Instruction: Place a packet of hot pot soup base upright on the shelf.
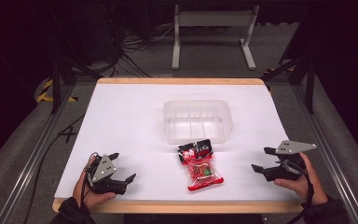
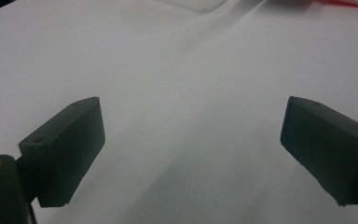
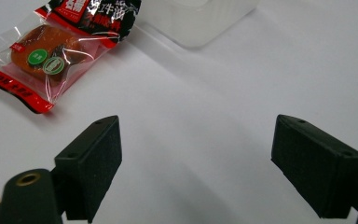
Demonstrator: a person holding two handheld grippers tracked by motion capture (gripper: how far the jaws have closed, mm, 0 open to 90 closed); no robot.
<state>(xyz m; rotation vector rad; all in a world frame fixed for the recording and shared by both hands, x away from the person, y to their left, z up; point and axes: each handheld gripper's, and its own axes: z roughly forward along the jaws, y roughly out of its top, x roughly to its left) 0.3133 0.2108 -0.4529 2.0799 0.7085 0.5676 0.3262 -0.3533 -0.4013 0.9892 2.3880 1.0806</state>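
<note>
A red, black and clear snack packet (image 1: 199,165) (image 3: 56,49) lies flat on the white table (image 1: 135,121), just in front of a clear plastic tub (image 1: 197,121) (image 3: 200,18). My left gripper (image 1: 121,167) (image 2: 191,154) rests at the front left, open, with bare table between its jaws. At the front right my right gripper (image 1: 264,159) (image 3: 196,163) is open too, pointing toward the packet from about a hand's width away. Nothing is held.
The tub looks empty and stands mid-table. The table's wooden front edge (image 1: 177,206) runs just below both hands. Metal rails (image 1: 25,158) flank the table; a white stand (image 1: 213,32) and cables lie on the floor behind.
</note>
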